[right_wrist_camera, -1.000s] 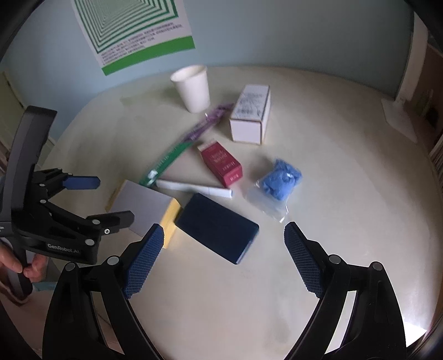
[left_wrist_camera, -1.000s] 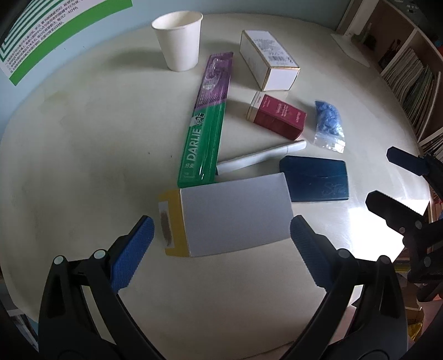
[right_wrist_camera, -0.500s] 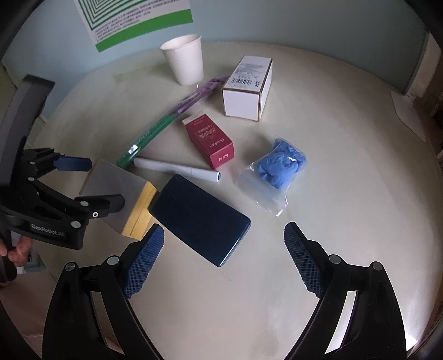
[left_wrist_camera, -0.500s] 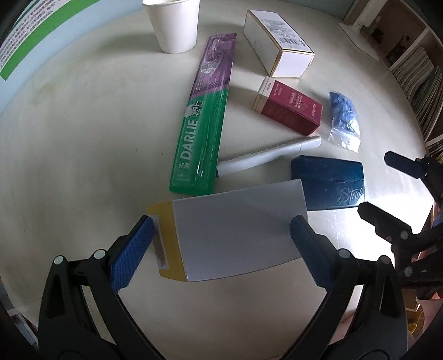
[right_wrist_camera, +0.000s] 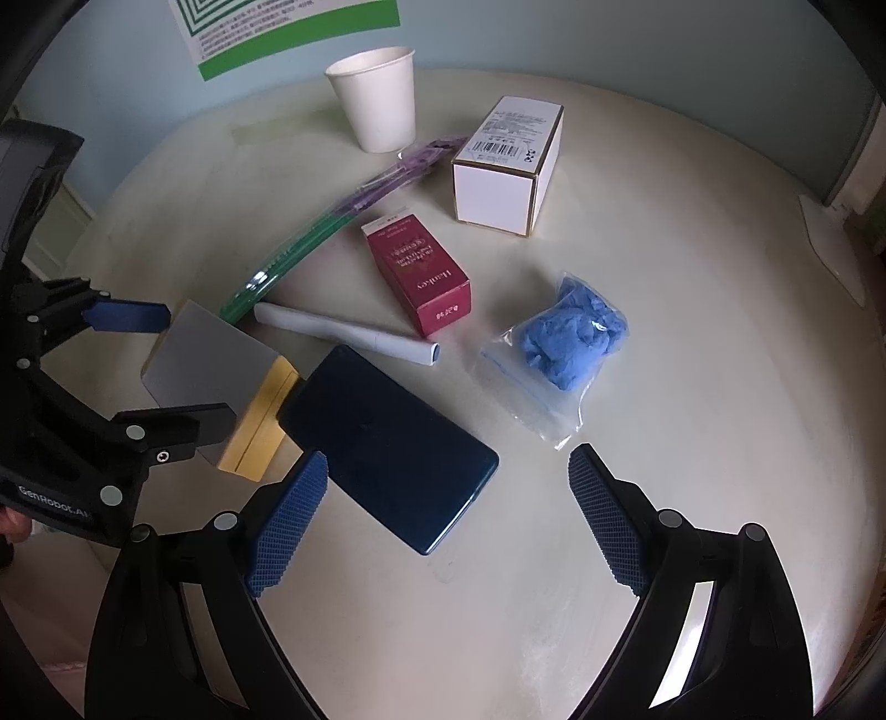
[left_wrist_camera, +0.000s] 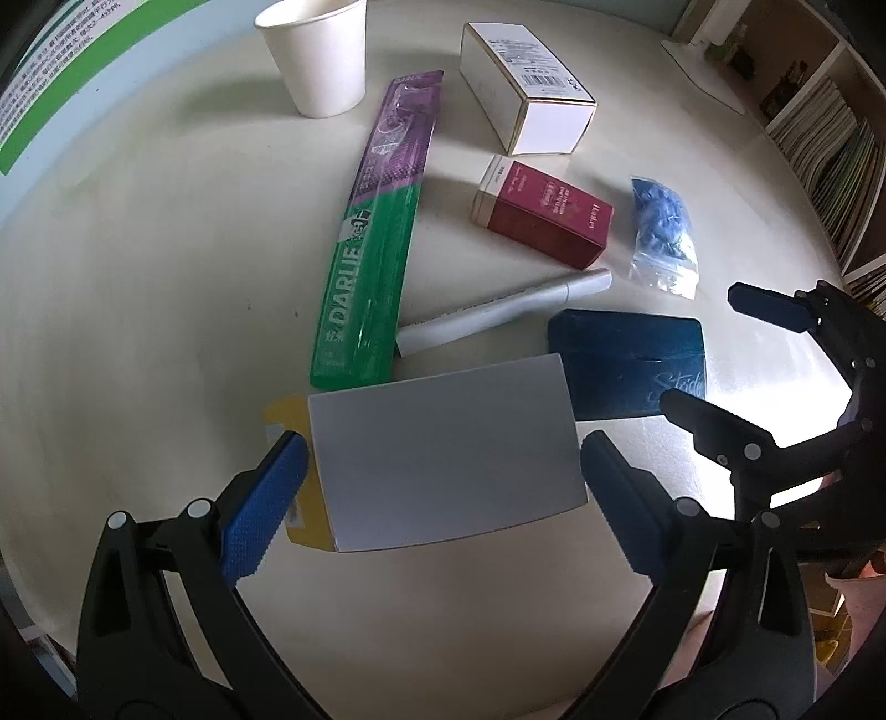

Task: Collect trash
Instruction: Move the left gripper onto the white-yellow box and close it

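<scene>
A grey and yellow box (left_wrist_camera: 443, 448) lies between the fingers of my open left gripper (left_wrist_camera: 437, 498); it also shows in the right wrist view (right_wrist_camera: 216, 376). A dark blue flat case (right_wrist_camera: 387, 448) lies just ahead of my open right gripper (right_wrist_camera: 443, 520), and shows in the left wrist view (left_wrist_camera: 631, 365). Beyond lie a white pen-like tube (left_wrist_camera: 498, 310), a green and purple toothbrush pack (left_wrist_camera: 376, 238), a red box (left_wrist_camera: 542, 216), a white box (left_wrist_camera: 526, 83), a bag of blue gloves (right_wrist_camera: 565, 338) and a paper cup (left_wrist_camera: 321, 55).
All items sit on a round cream table (right_wrist_camera: 692, 277). A green-and-white poster (right_wrist_camera: 288, 27) hangs on the blue wall behind. Bookshelves (left_wrist_camera: 830, 138) stand to the right of the table. The right gripper appears in the left wrist view (left_wrist_camera: 736, 360).
Both grippers have moved forward and lower toward the table. The grey and yellow box now sits between the left fingers, and the blue case is closer to the right fingers.
</scene>
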